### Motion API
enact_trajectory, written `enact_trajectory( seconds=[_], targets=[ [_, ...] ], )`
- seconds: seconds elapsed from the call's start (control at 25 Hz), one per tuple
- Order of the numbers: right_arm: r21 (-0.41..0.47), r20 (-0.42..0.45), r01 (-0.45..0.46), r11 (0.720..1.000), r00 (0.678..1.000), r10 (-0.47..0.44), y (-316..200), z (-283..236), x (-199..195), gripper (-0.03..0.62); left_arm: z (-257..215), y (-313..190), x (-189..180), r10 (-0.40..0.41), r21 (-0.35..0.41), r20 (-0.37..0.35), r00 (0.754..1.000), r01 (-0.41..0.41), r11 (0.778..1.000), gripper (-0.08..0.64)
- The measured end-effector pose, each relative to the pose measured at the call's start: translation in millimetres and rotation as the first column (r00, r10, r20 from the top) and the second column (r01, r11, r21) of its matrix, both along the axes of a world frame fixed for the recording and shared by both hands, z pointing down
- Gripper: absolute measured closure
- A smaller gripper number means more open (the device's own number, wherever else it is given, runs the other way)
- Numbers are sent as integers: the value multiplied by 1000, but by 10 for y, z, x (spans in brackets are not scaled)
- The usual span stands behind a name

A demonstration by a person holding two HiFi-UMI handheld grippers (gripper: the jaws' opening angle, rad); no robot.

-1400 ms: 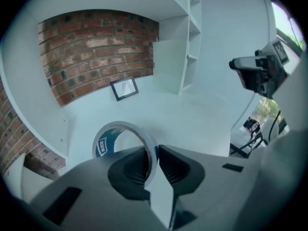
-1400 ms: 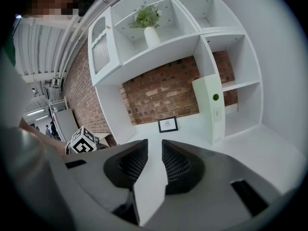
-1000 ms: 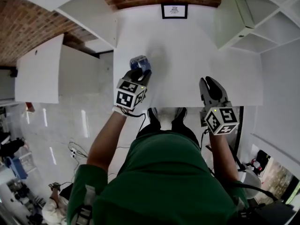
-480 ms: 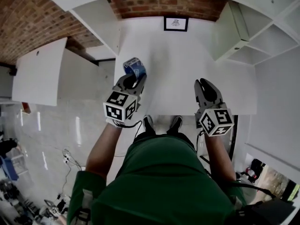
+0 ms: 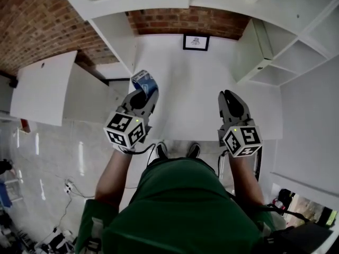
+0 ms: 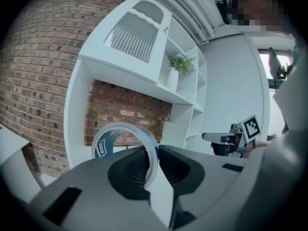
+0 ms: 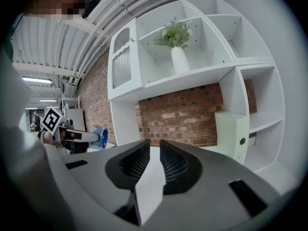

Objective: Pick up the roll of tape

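Left gripper [image 6: 155,154] is pinching roll of tape [image 6: 102,145], lower part hidden behind jaws; right gripper [image 7: 154,148] is closing, empty.

One roll of tape [image 5: 144,82], two tools [image 5: 143,95] [image 5: 228,95], one framed picture [image 5: 196,42].

Blue roll of tape [image 5: 144,82] — white table [image 5: 201,89], red brick wall [image 5: 37,30].

White shelf unit [image 7: 192,78] backs onto brick wall [image 7: 185,112]; vase with plant [image 7: 180,60] on its upper shelf, pale box [image 7: 231,134] lower right.
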State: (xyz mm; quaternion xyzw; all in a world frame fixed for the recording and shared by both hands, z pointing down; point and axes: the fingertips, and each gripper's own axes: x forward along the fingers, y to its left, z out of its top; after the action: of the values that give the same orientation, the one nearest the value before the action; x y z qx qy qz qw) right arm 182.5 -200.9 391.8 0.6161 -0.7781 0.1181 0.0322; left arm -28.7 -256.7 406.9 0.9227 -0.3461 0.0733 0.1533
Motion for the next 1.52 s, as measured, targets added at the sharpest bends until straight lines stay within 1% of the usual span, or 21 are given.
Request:
enact_trajectory(
  seconds=[0.16,0.4,0.64,0.84,1.12,1.52],
  targets=[
    [36,-25,4,999,1000,-3,-40,-142,-2,514,-185,-33,-91,-35,28,-72,997,37,999,489],
    [102,-63,0,995,998,6,-84,-403,42,520,-415,-72,-191,-68,66,-133,989,77,995,491],
    [173,-90,-6,985,996,22,-101,-644,77,526,-606,-68,-217,-74,125,-133,988,91,988,494],
    [199,-94,-10,980,995,29,-86,-734,92,526,-704,-60,-241,-82,162,-125,989,102,982,494],
    [214,-113,-15,977,993,40,-88,-769,103,528,-686,-71,-282,-93,154,-116,989,110,982,494],
    [200,-116,-36,979,991,60,-122,-617,155,532,-615,-81,-302,-99,137,-105,990,113,984,494]
  ],
)
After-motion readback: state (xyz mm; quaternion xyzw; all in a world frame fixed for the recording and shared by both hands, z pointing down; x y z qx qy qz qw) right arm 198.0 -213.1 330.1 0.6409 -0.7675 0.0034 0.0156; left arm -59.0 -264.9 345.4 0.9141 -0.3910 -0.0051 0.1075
